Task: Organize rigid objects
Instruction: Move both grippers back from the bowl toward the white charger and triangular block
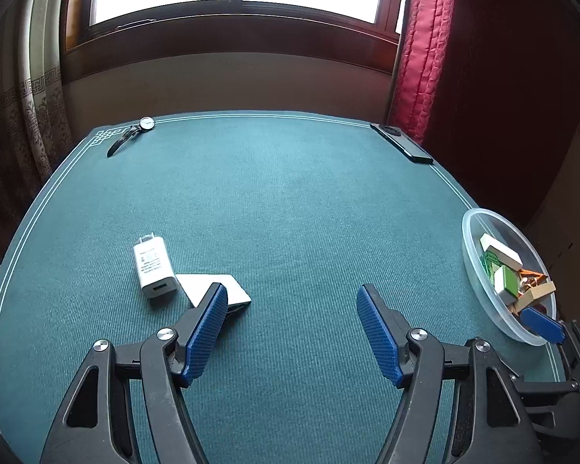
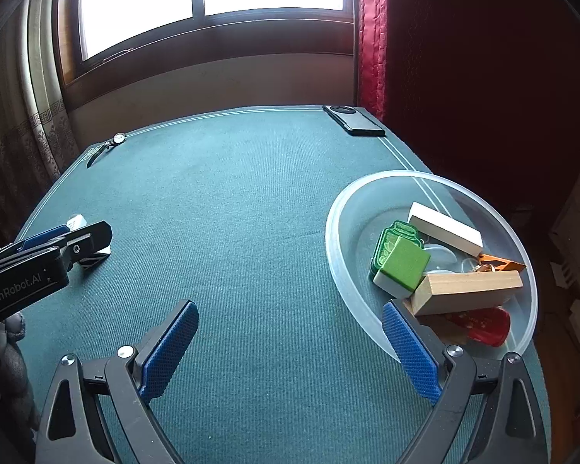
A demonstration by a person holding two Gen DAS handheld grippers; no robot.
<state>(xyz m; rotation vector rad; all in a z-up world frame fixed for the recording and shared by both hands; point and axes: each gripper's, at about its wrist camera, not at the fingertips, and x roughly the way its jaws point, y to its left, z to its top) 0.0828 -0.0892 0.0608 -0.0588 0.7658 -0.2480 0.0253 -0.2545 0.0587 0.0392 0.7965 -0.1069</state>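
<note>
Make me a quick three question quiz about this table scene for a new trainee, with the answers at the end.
1. True or false: the left gripper is open.
2. Which lies outside the clear bowl? A green block B white charger C long wooden block
3. Fill in: near the far left corner of the green mat lies a ____.

Key: 1 true. 2 B. 3 wristwatch.

Teal ribbed counter (image 1: 290, 212) with white border lines, white charger (image 1: 153, 267), clear bowl (image 2: 340, 232), green block (image 2: 404, 262), red quilted curtain (image 1: 425, 58), blue textured fingers (image 1: 208, 332), black phone (image 2: 353, 120)
</note>
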